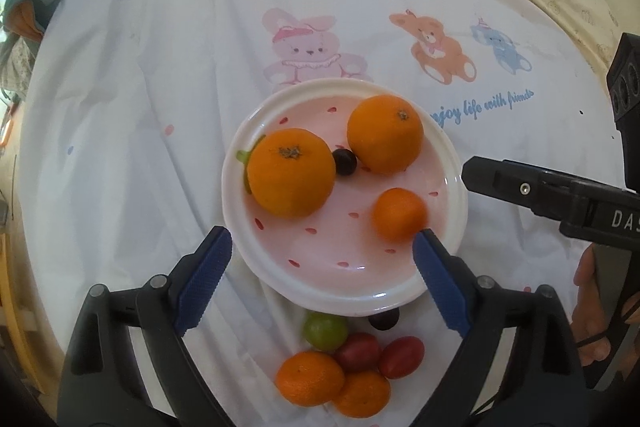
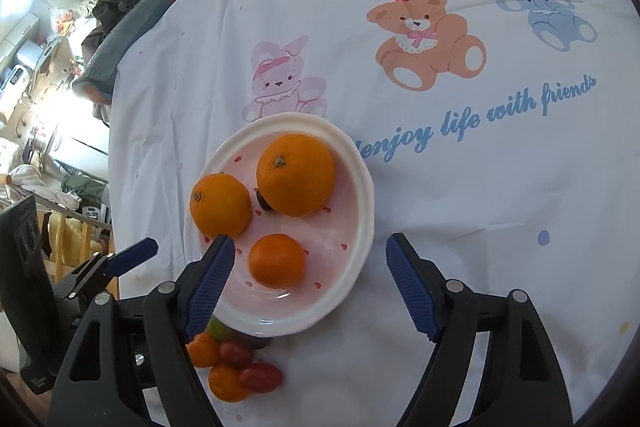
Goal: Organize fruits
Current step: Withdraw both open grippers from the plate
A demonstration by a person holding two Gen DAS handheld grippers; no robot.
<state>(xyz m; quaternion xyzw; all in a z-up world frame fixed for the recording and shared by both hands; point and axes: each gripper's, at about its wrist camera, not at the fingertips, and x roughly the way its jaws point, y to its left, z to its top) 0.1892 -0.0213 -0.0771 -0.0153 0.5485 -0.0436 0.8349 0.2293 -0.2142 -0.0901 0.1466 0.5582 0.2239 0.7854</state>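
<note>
Left wrist view. The left gripper stands spread wide, blue ribbed pads apart, nothing pinched. It hangs over the near rim of the round white plate with pink inner face and red flecks, which lies on the white bedsheet printed with cartoon animals. On the plate: two large oranges, a dark round grape touching both of them, and one small orange mandarin beside the right pad, slightly blurred. Whether the pad touches it I cannot tell. Off the plate, just beside its near rim, a loose cluster on the sheet: a green grape, a dark grape half under the rim, two red cherry tomatoes, and two small mandarins. The right gripper's black finger enters from the right edge, and a hand shows behind it.

Right wrist view. The right gripper is likewise spread, empty, straddling the plate's near side; the small mandarin lies on the plate between its pads, touching neither. The loose cluster sits below the left pad, partly hidden.

Judgement: a piece looks freshly set on the plate; the step in hand is the release. About half the fruit is still on the sheet. The next move calls for lifting clear, dropping to the cluster, and pinching one piece gently: the tomatoes and grapes would bruise or roll, and they lie tight together.
</note>
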